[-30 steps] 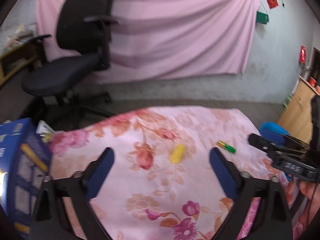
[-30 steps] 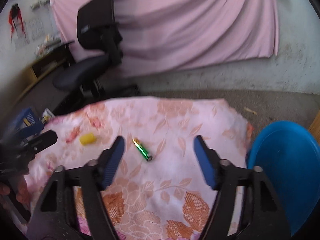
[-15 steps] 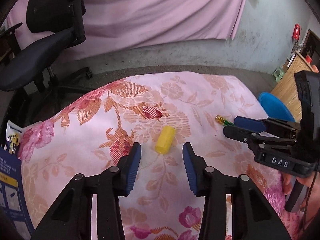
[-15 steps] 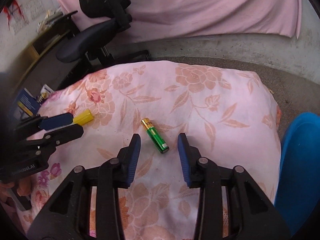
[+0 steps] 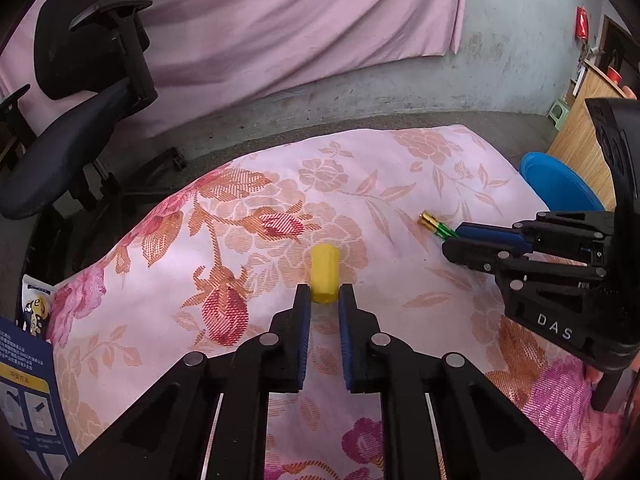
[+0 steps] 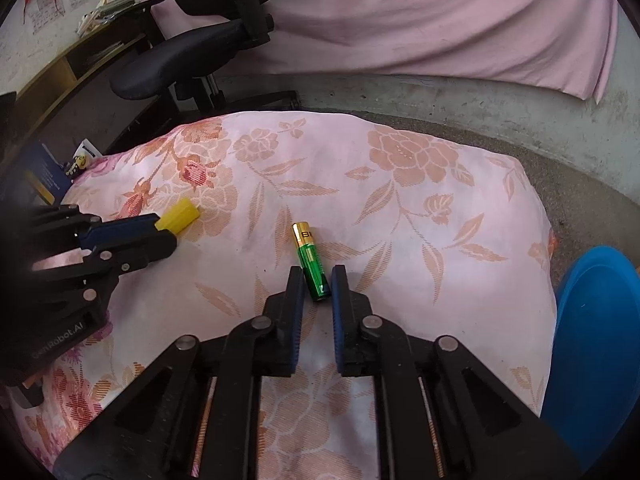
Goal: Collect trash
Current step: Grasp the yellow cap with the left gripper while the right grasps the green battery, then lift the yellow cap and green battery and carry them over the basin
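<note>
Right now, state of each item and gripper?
left gripper: closed around the near end of the yellow piece
yellow piece: lying on the floral cloth
right gripper: closed around the battery's near end
battery: lying flat on the cloth
blue bin: off the cloth's right edge; contents not visible

soft, even daylight is filling both views, bright on the floral cloth (image 5: 400, 184) and dimmer toward the office chair (image 6: 180, 60). the left gripper (image 5: 324, 300) and right gripper (image 6: 316, 280) are casting only faint shadows beneath their fingers (image 6: 340, 288). fisheye distortion is bending the edges, corners are vignetting to black, and the centres are staying sharp.
</note>
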Available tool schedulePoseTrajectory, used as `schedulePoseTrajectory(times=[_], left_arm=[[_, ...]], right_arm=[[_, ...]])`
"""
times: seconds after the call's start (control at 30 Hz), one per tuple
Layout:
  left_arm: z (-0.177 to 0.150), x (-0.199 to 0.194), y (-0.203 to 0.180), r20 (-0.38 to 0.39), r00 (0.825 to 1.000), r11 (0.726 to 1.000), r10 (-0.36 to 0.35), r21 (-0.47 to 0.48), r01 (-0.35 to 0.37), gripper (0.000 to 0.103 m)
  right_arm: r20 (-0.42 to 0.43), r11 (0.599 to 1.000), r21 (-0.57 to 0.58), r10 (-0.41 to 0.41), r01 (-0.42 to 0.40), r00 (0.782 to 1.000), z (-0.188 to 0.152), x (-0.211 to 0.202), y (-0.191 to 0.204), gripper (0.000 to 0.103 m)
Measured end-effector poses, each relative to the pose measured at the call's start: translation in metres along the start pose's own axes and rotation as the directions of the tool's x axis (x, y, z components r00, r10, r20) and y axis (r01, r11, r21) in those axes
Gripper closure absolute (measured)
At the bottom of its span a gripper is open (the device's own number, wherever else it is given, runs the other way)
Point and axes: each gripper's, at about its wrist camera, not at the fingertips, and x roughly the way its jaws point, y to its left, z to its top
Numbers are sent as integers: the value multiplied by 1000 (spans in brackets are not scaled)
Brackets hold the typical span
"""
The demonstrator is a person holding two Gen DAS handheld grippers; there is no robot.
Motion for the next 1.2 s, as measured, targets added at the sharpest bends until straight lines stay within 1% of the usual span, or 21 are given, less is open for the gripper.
schedulePoseTrajectory(times=[0.07,0.17,0.3,0.43,0.5,0.57,0.6,0.63,0.67,0.7,0.77,0.83,0.87,0.9,0.97,1.03,1.07,1.17,1.2], left_arm=[[-1,-1,1,6,1000,1000,-5,-3,5,92],[-1,-4,3,17,1000,1000,0,-12,0,92],[-4,-12,5,46,999,1000,2,-29,-1,92],[-8,-23,6,88,996,996,-34,-79,41,92],[-9,-30,4,120,992,994,-46,-90,57,92],[-8,-42,1,181,983,994,-37,-93,54,92],[-8,-47,0,206,978,994,-35,-97,56,92],[-8,-54,-1,242,969,992,-38,-105,65,92],[-7,-61,-2,274,961,990,-44,-115,78,92],[-7,-65,-3,291,956,989,-46,-119,84,92],[-6,-78,-9,341,939,989,-42,-121,88,92],[-6,-88,-15,382,923,990,-36,-109,84,92],[-6,-94,-19,406,913,992,-32,-102,80,92],[-5,-98,-21,421,907,992,-32,-96,80,92],[-5,-111,-28,466,884,994,-25,-83,72,92],[-3,-120,-34,500,866,995,-18,-76,64,92],[-2,-124,-37,516,856,995,-14,-76,62,92],[1,-136,-43,563,826,995,-16,-76,72,92],[1,-140,-44,574,819,994,-14,-78,72,92]], right_arm=[[7,1000,7,4,-4,1000,0,-2,0,70],[27,1000,11,14,-14,1000,1,-4,0,70],[82,1000,-1,-1,2,997,0,-13,4,70],[145,1000,-4,-22,23,989,-2,-24,6,70],[189,1000,4,-30,30,982,-3,-32,6,70],[240,999,15,-39,37,970,-5,-41,6,70],[273,999,22,-44,40,961,-7,-48,5,70],[301,999,29,-49,43,952,-9,-53,6,70],[343,998,36,-55,45,938,-12,-61,5,70],[369,998,38,-57,46,928,-12,-66,5,70],[439,998,40,-66,54,896,-17,-80,7,70],[486,997,35,-74,65,871,-20,-89,10,70],[514,997,33,-81,75,854,-22,-95,13,70],[533,996,32,-86,81,842,-23,-98,14,70],[577,995,37,-95,90,811,-26,-108,15,70],[608,995,48,-102,91,788,-28,-115,15,70],[626,994,57,-109,94,772,-29,-120,14,70],[658,992,79,-124,95,743,-32,-131,11,70],[668,991,87,-131,98,732,-33,-135,11,70]])
